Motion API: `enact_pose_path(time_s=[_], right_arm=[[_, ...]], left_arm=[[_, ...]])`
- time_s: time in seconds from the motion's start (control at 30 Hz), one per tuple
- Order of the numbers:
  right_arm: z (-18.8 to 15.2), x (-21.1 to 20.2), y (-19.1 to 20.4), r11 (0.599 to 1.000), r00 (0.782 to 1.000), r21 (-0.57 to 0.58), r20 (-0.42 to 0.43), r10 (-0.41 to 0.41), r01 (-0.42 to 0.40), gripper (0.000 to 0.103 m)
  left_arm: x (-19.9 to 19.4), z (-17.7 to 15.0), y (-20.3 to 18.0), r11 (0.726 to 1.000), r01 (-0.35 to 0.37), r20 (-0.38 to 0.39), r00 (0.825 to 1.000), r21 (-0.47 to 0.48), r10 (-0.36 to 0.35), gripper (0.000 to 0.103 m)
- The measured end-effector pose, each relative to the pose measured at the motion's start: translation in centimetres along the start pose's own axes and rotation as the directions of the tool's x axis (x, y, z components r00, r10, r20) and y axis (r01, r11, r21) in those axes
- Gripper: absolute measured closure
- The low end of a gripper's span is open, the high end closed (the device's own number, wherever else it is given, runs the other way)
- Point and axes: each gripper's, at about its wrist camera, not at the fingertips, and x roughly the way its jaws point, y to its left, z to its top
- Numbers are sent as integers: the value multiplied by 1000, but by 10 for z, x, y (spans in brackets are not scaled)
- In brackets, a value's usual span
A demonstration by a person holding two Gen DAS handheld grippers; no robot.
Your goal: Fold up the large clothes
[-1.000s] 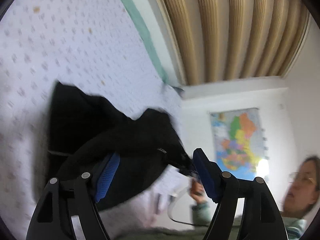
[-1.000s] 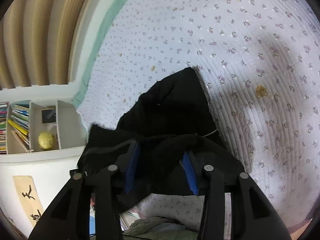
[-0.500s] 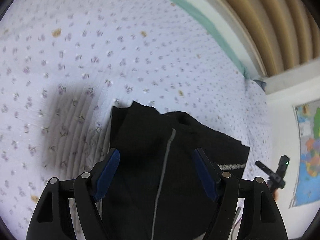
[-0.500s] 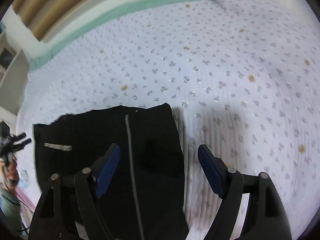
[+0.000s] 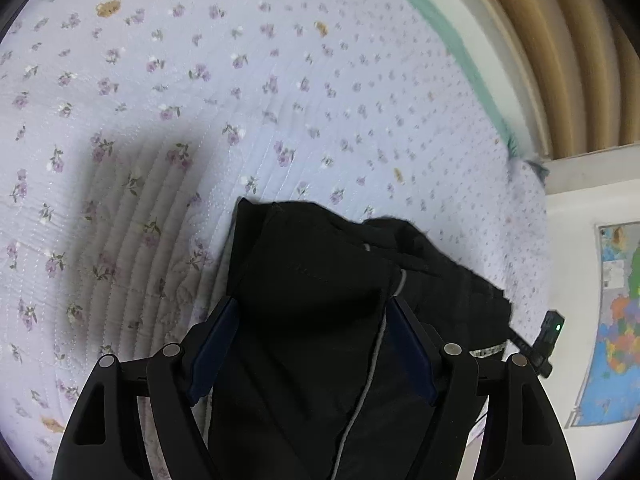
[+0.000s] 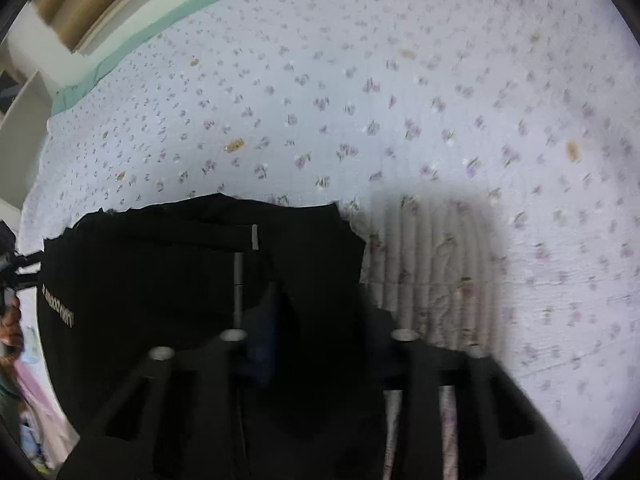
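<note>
A black garment [image 5: 320,280] with a thin grey stripe lies on a white quilt with small purple flowers [image 5: 200,80]. My left gripper [image 5: 312,344] has its blue pads wide apart, and a raised fold of the black cloth sits between them. In the right wrist view the same black garment [image 6: 160,272] lies flat with a grey stripe and small lettering at its left edge. My right gripper [image 6: 320,344] is down on the cloth; a fold fills the narrow gap between its fingers. The view is blurred.
A mint green band [image 5: 452,40] edges the quilt's far side, with tan curtains [image 5: 560,40] behind. A map [image 5: 616,320] hangs on the wall at right. Another gripper on a hand shows at the left edge of the right wrist view [image 6: 12,272].
Both grippers came down onto the garment on the bed. The right gripper was open half a second ago and its fingers now stand closer, around a fold of cloth. The left stays open.
</note>
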Motion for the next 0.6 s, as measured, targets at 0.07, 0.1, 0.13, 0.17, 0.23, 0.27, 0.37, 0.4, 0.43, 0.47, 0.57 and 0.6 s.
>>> enact_pose_path(time_s=[0.07,0.1,0.13,0.17,0.23,0.27,0.37,0.4,0.43,0.47,0.57,0.6], right_arm=[[-6,-13,3,1000,999,-5,41,-23,23,85],[-8,-20,6,999,997,-11,62,-37,38,86],[-9,-27,7,999,996,-14,77,-49,50,87],[-10,-36,10,998,994,-14,97,-58,59,87],[-9,-51,12,998,990,-11,129,-62,64,88],[-8,-59,13,998,987,-8,145,-64,66,88],[-4,-66,15,998,987,-13,150,-53,55,88],[-3,-62,14,999,990,-18,131,-48,51,88],[-3,-56,12,999,993,-16,112,-38,40,88],[-3,-47,10,1000,996,-6,91,-25,26,88],[-1,-22,0,999,999,36,32,27,-28,79],[0,-14,-4,997,998,54,13,55,-56,76]], left_arm=[[-5,-4,-4,1000,1,29,1000,25,-2,80],[-9,-6,-6,999,2,35,999,34,-3,99],[-16,-9,-9,999,14,62,998,44,-16,99],[-22,-11,-13,998,20,84,996,55,-25,99],[-33,-14,-18,997,17,106,994,80,-26,99],[-37,-14,-21,996,18,114,993,92,-29,99],[-34,-12,-17,997,0,92,996,79,-7,95],[-29,-10,-14,998,7,76,997,64,-12,86],[-19,-7,-7,999,24,53,998,33,-26,69],[-11,-5,-3,1000,25,40,999,10,-25,58],[7,1,6,999,21,16,1000,-34,-21,43],[11,3,6,999,22,9,1000,-37,-22,42]])
